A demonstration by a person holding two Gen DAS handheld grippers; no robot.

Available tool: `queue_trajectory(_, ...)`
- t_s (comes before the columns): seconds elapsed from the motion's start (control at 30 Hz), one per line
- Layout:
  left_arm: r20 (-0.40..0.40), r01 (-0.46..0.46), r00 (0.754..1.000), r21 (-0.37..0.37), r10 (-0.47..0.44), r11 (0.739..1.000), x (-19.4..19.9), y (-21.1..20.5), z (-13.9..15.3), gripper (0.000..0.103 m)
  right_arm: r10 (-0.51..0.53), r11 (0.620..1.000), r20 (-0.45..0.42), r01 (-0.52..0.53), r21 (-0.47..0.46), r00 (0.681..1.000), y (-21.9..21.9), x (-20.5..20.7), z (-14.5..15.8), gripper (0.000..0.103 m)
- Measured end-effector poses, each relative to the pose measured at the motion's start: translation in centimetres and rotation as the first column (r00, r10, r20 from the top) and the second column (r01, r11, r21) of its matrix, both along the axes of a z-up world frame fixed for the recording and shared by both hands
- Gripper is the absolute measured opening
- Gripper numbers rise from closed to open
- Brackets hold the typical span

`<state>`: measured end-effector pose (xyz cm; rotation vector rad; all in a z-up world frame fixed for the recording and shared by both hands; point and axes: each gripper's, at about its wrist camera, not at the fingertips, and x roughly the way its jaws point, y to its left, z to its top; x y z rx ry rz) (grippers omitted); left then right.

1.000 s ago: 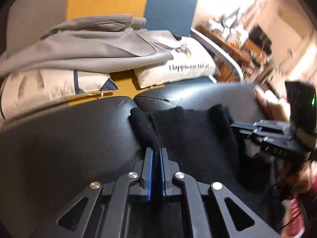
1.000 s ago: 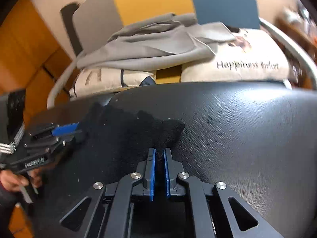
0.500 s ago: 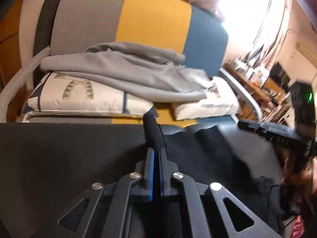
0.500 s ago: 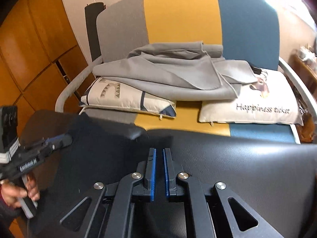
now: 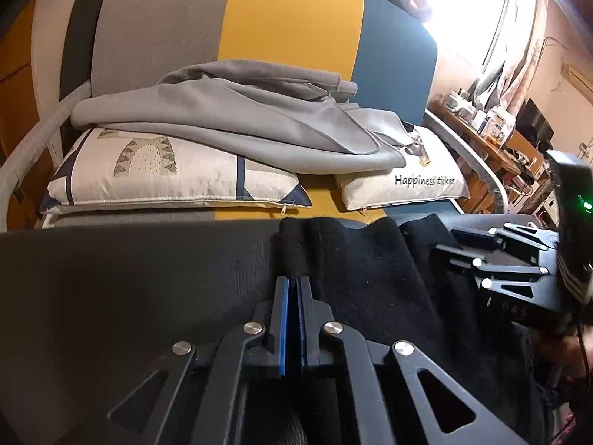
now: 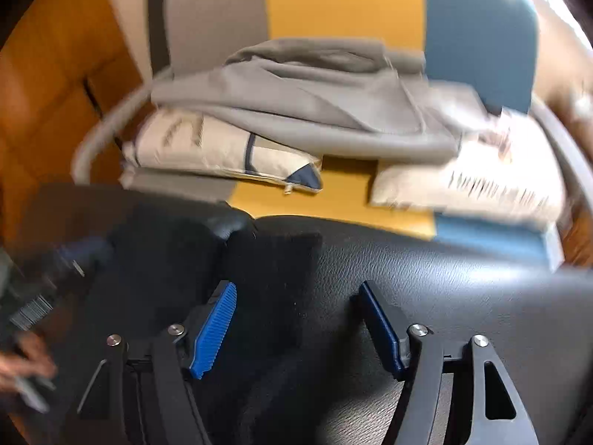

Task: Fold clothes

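- The left gripper (image 5: 292, 289) is pinched tight, its blue pads (image 5: 283, 319) nearly meeting on a bunched edge of the black garment (image 5: 370, 278), a hold that appears meant to anchor that corner while the cloth is laid out.
- The right gripper (image 6: 296, 319) stands wide apart with nothing between its ribbed blue pads (image 6: 215, 330); the dark cloth lies beneath and just ahead of its left finger, and the view is smeared with motion blur.
- From the left wrist view, the right gripper reaches in from the right edge, close over the far side of the garment; a hand (image 6: 22, 356) holding the left gripper shows blurred at the right view's lower left.
- The black garment rests spread over a black leather seat (image 5: 129, 278), its upper edge near the seat's back rim, with soft ridges running through it; whether those are finished folds or loose creases cannot be told.
- Beyond the seat, a grey garment (image 5: 229, 118) lies heaped across two printed cushions (image 5: 166, 170) on a chair (image 5: 289, 18) striped grey, yellow and blue.
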<state>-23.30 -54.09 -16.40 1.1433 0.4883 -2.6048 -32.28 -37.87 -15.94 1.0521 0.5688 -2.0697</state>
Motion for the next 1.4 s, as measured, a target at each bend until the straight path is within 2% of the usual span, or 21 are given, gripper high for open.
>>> queue_trajectory(0.03,0.005,-0.004,1.000,-0.016,0.004,1.000,-0.4,-0.1,0.0,0.004,0.015,1.000,-0.023,-0.015,0.012,1.000,-0.6,0.3,0.1,0.033)
queue_trajectory(0.07,0.012,-0.007,1.000,-0.043,0.007,0.999,-1.0,-0.2,0.1,0.004,0.028,0.999,-0.043,-0.027,0.023,0.999,-1.1,0.5,0.1,0.013)
queue_trajectory(0.1,0.019,-0.010,1.000,-0.066,0.011,0.998,-1.5,-0.4,0.1,0.004,0.026,0.999,-0.057,-0.024,0.030,0.998,-1.6,0.3,0.2,0.007)
queue_trajectory(0.17,0.036,-0.007,0.999,-0.074,0.010,0.997,-2.7,-1.1,0.0,0.004,0.005,0.999,-0.075,-0.002,0.034,0.997,-2.4,-0.6,0.2,0.007)
queue_trajectory(0.23,0.040,-0.010,0.999,-0.069,0.013,0.998,-3.2,-1.6,-0.1,0.005,-0.040,0.999,-0.051,0.041,0.019,0.998,-2.1,-1.8,0.0,0.008)
queue_trajectory(0.33,0.038,-0.021,0.999,-0.031,0.022,0.999,-3.3,-2.3,-0.1,0.007,-0.106,0.994,-0.013,0.106,-0.002,0.994,-1.5,-3.6,-0.2,0.012)
queue_trajectory(0.4,0.025,-0.047,0.999,0.023,0.046,0.999,-2.7,-2.8,0.1,0.007,-0.150,0.989,0.014,0.150,-0.015,0.989,-1.1,-4.8,-0.4,0.029)
queue_trajectory(0.47,-0.019,-0.088,0.996,0.066,0.089,0.994,-1.0,-3.2,1.2,0.007,-0.167,0.985,0.041,0.169,-0.030,0.985,-0.2,-5.1,0.0,0.037)
queue_trajectory(0.57,-0.094,-0.116,0.987,0.117,0.128,0.986,2.5,-2.9,3.7,0.007,-0.168,0.979,0.044,0.172,-0.111,0.985,2.2,-4.0,2.6,0.039)
queue_trajectory(0.7,-0.143,-0.056,0.987,0.096,0.070,0.994,7.5,0.5,6.8,0.007,-0.091,0.975,0.043,0.097,-0.198,0.995,5.6,0.6,6.5,0.042)
queue_trajectory(0.73,-0.157,-0.033,0.987,0.088,0.046,0.996,9.3,1.9,7.5,0.007,-0.065,0.976,0.050,0.074,-0.203,0.997,6.4,2.3,6.9,0.044)
queue_trajectory(0.8,-0.165,-0.007,0.986,0.084,0.021,0.996,12.3,4.0,8.3,0.007,-0.012,0.978,0.065,0.025,-0.209,0.998,8.1,5.8,7.7,0.053)
queue_trajectory(0.87,-0.176,0.000,0.984,0.107,0.019,0.994,16.1,6.0,8.6,0.007,0.029,0.981,0.089,-0.011,-0.194,0.996,10.0,9.9,7.3,0.057)
queue_trajectory(0.97,-0.166,0.004,0.986,0.135,0.019,0.991,21.1,9.1,7.9,0.007,0.088,0.983,0.126,-0.066,-0.169,0.988,12.8,16.0,6.6,0.059)
queue_trajectory(1.1,-0.095,0.014,0.995,0.141,-0.001,0.990,25.5,13.0,5.3,0.007,0.065,0.991,0.188,-0.041,-0.128,0.980,16.8,22.7,4.0,0.063)
queue_trajectory(1.17,-0.049,0.000,0.999,0.142,0.006,0.990,27.4,14.2,3.5,0.007,0.015,0.992,0.233,0.015,-0.126,0.972,19.3,25.0,2.7,0.063)
queue_trajectory(1.23,-0.025,-0.033,0.999,0.168,0.038,0.985,28.9,14.5,2.3,0.007,-0.044,0.989,0.254,0.079,-0.128,0.966,21.6,26.4,2.0,0.063)
queue_trajectory(1.3,-0.015,-0.063,0.998,0.159,0.067,0.985,30.3,14.8,1.5,0.007,-0.086,0.977,0.289,0.137,-0.161,0.953,23.8,27.6,1.7,0.064)
queue_trajectory(1.4,0.009,-0.084,0.996,0.155,0.084,0.984,31.5,14.8,0.3,0.007,-0.101,0.976,0.283,0.151,-0.159,0.954,24.7,28.2,1.4,0.067)
